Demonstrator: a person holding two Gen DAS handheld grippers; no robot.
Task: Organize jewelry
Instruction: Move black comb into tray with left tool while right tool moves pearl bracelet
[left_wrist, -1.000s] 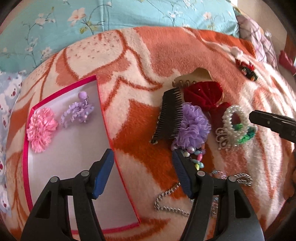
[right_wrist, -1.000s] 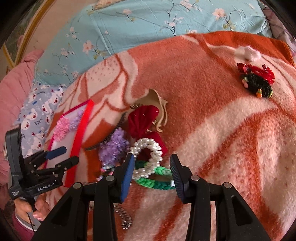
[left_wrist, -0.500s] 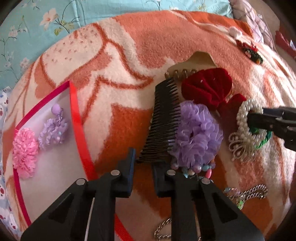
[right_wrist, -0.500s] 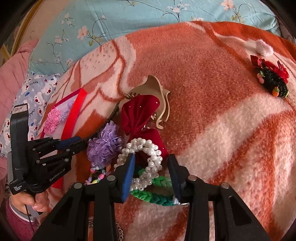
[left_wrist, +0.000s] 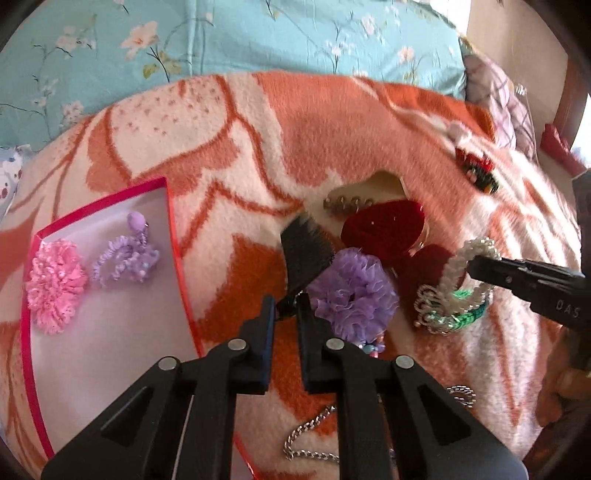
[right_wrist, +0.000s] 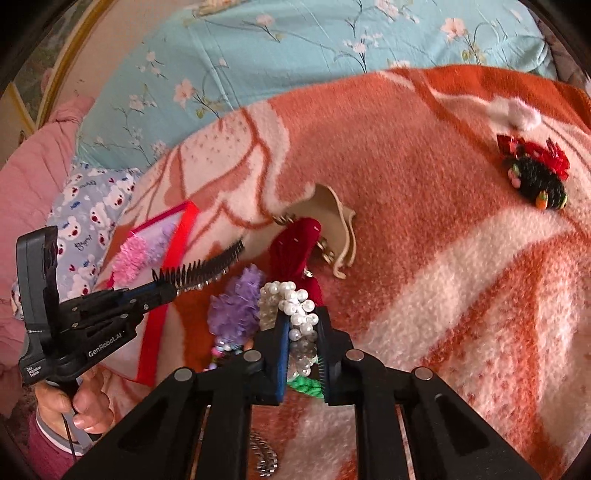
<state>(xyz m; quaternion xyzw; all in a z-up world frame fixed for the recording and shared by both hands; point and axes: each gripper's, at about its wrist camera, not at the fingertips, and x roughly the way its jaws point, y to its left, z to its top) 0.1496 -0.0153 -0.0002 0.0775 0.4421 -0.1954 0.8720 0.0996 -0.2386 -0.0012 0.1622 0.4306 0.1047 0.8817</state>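
On an orange-and-cream blanket (left_wrist: 332, 129), the left tool (left_wrist: 286, 308) pinches a black toothed comb (left_wrist: 304, 254); the right tool (right_wrist: 301, 325) clamps a white pearl bracelet (right_wrist: 291, 306).

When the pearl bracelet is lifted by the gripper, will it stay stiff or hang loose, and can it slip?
The pearl bracelet, pinched in the right gripper, looks beaded on a band, so it will probably sag rather than hold shape. Its round glossy beads may slip between the pads. A green braided band lies against it and could possibly drag along.
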